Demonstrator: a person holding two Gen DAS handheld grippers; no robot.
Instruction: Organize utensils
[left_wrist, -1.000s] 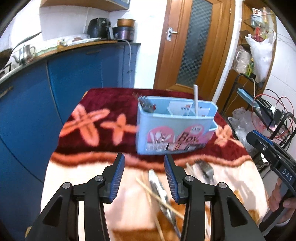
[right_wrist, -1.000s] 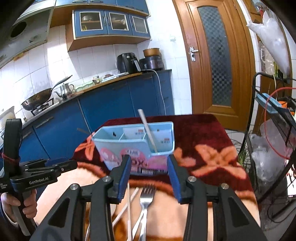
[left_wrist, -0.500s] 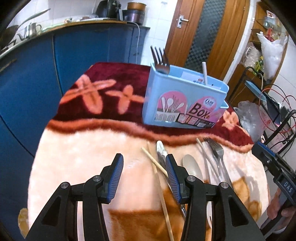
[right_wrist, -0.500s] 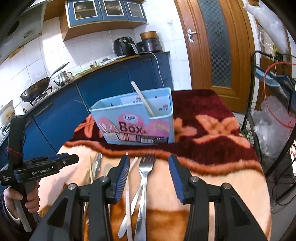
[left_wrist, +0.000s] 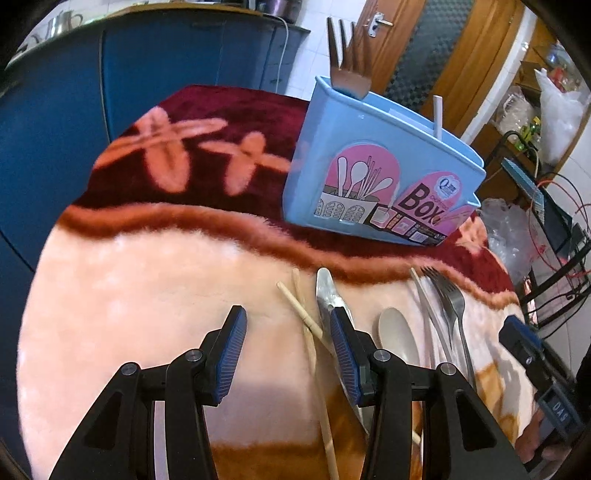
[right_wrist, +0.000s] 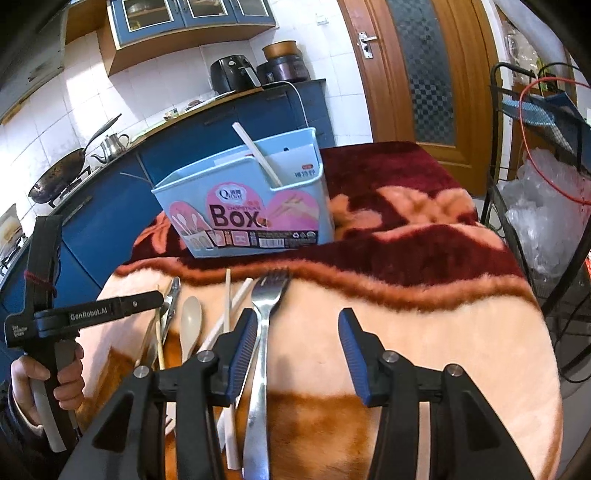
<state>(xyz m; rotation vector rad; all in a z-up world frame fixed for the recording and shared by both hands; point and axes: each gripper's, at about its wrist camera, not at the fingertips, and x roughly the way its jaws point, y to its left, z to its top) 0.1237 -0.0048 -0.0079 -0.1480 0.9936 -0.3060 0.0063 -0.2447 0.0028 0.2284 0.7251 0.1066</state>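
Note:
A light blue utensil box stands on the blanket, holding a fork at one end and a white chopstick at the other. In front of it lie wooden chopsticks, a metal utensil, a beige spoon, white chopsticks and a steel fork. My left gripper is open and empty, low over the wooden chopsticks. My right gripper is open and empty, its left finger beside the fork.
The table is covered by a pink and maroon flowered blanket. Blue kitchen cabinets stand to the left. A black wire rack with bags and cables stands close on the right. A wooden door is behind.
Both grippers have dropped lower and closer over the loose utensils on the blanket. Both have stayed open and empty. The box now looks larger and higher in both views.

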